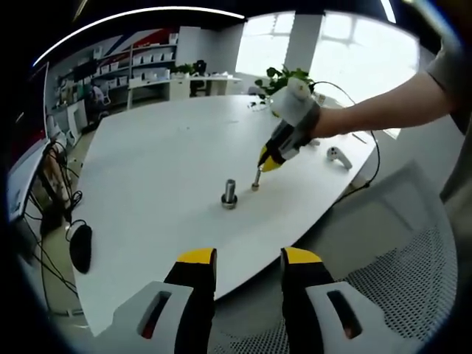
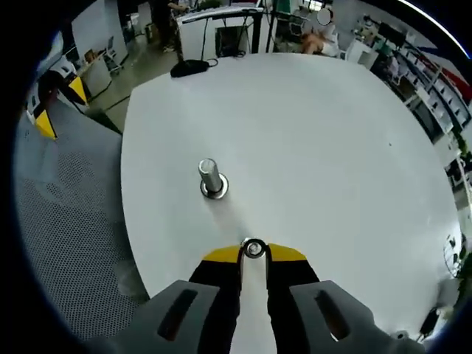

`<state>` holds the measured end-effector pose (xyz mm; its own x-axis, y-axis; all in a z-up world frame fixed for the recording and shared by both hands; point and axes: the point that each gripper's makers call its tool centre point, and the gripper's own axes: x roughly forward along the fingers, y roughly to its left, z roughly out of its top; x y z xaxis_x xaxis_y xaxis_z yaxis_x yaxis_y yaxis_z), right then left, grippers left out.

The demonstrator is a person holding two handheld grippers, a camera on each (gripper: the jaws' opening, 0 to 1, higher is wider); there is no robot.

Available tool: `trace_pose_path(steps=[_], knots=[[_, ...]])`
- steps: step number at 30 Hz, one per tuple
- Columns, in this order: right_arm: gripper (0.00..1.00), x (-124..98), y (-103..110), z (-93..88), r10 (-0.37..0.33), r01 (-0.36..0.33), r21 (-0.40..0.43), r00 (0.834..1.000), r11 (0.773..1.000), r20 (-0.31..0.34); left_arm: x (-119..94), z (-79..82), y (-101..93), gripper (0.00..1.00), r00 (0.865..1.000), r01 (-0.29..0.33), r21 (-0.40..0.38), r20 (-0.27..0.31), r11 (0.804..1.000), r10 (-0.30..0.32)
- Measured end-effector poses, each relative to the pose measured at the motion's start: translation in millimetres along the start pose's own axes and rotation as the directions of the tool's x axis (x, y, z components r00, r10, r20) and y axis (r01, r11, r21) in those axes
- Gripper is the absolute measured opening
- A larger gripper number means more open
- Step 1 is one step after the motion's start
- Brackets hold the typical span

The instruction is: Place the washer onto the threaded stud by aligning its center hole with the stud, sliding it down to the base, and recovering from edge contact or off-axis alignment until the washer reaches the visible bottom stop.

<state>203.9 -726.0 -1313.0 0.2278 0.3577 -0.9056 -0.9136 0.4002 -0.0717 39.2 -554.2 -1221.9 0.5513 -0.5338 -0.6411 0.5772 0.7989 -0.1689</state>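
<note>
In the right gripper view the right tool [image 2: 254,254] pinches the washer [image 2: 254,248] at lower centre, the threaded stud [image 2: 211,178] upright above-left on the white tabletop [image 2: 317,147]. The left gripper view shows the left tool [image 1: 248,267] wide and empty, with a controller [image 1: 338,156] at right.

i'm working in an open office or lab space. my big white table [image 1: 162,162] has a mesh office chair [image 1: 398,273] pulled up at its edge. at eleven o'clock in my left gripper view stand white shelves of bins [image 1: 144,63], at twelve desks [image 1: 199,82], a potted plant [image 1: 284,77] and bright windows [image 1: 332,37].
</note>
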Motion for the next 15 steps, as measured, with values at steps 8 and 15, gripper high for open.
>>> trace_pose_path(steps=[8,15], knots=[[0.14,5.0,2.8,2.4,0.015,-0.015,-0.021,1.000,1.000,-0.014,-0.2,1.0,0.1,0.33,1.000,0.001,0.000,0.005,1.000,-0.001],[0.14,18.1,2.8,-2.0,0.035,-0.036,-0.025,0.998,0.999,-0.050,-0.1,0.9,0.2,0.32,1.000,0.002,0.000,0.004,1.000,-0.002]])
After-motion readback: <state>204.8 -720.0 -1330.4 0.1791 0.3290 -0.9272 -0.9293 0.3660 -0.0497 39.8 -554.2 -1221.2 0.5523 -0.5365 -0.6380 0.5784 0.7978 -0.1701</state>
